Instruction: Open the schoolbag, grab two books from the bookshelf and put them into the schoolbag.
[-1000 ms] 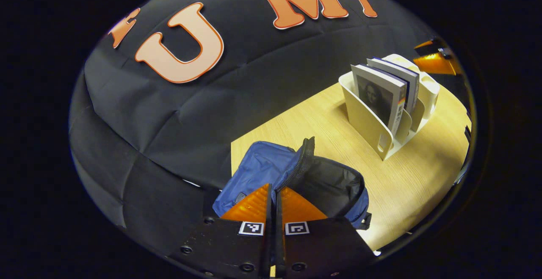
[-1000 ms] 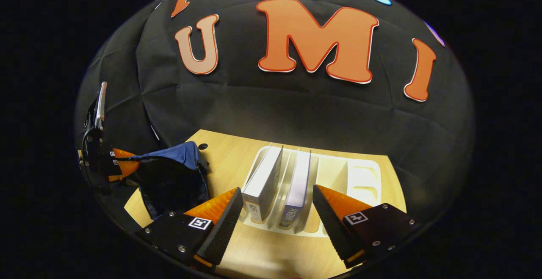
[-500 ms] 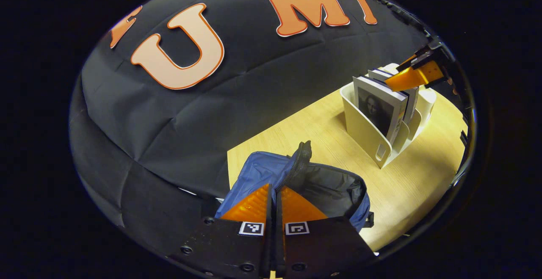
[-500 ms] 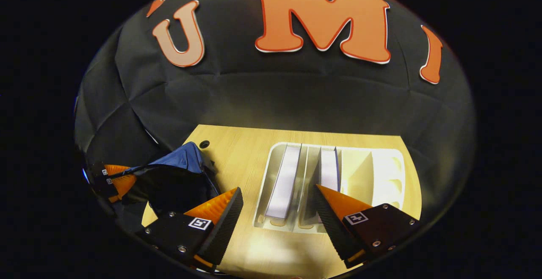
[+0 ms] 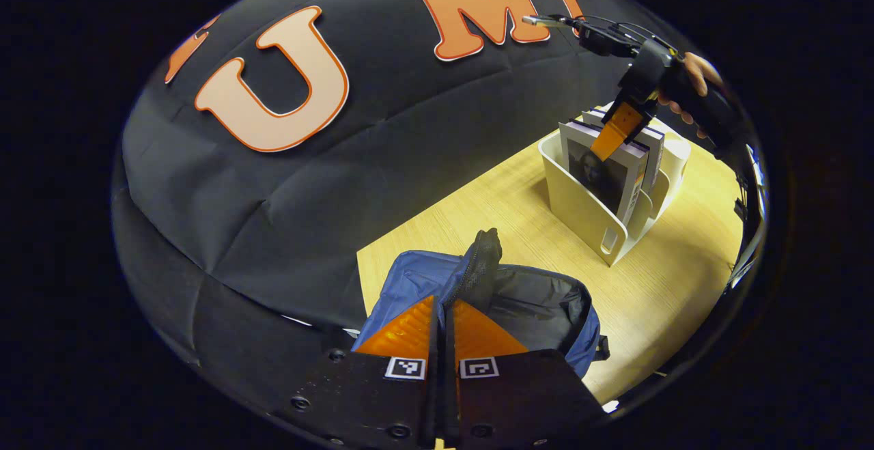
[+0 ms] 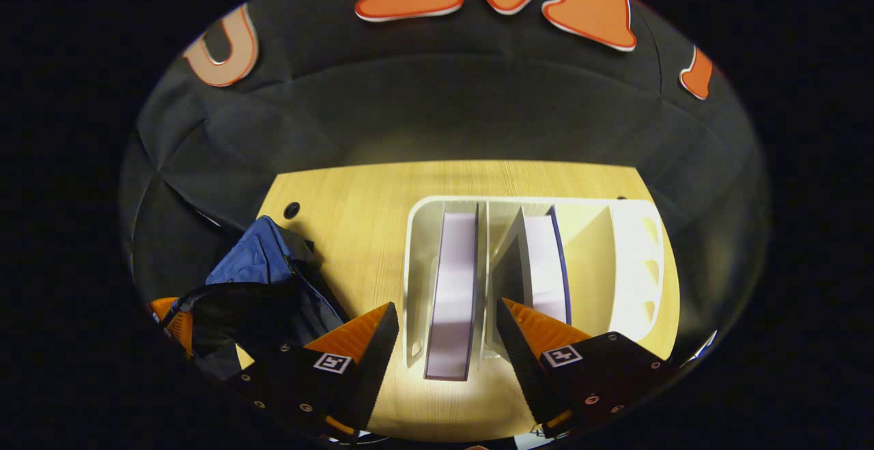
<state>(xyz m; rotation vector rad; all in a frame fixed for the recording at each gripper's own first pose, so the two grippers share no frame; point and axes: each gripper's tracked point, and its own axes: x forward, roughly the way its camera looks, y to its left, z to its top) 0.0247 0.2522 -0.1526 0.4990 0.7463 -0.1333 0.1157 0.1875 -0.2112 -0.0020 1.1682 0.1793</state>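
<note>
The blue schoolbag (image 5: 416,279) lies open on the wooden table, its dark inside (image 5: 532,300) showing. My left gripper (image 5: 444,313) is shut on the bag's near rim by the zipper flap, and it appears at the far left as left gripper (image 6: 171,317). A white bookshelf (image 5: 580,204) holds two upright books. My right gripper (image 6: 445,306) hangs open above the bookshelf (image 6: 635,265). Its fingers stand on either side of the left book (image 6: 452,279), apart from it. The second book (image 6: 546,265) stands one slot to the right. From the left gripper view, the right gripper (image 5: 618,129) points down at the books (image 5: 604,170).
The wooden table (image 6: 355,218) ends at the black cloth wall behind. A small round hole (image 6: 291,209) sits near the table's back left corner. A hand (image 5: 686,81) holds the right gripper. The bookshelf's right compartments (image 6: 594,259) hold nothing.
The right gripper moved forward over the bookshelf and tipped downward, so its open fingers now straddle the left book. The left gripper stayed shut on the bag's rim.
</note>
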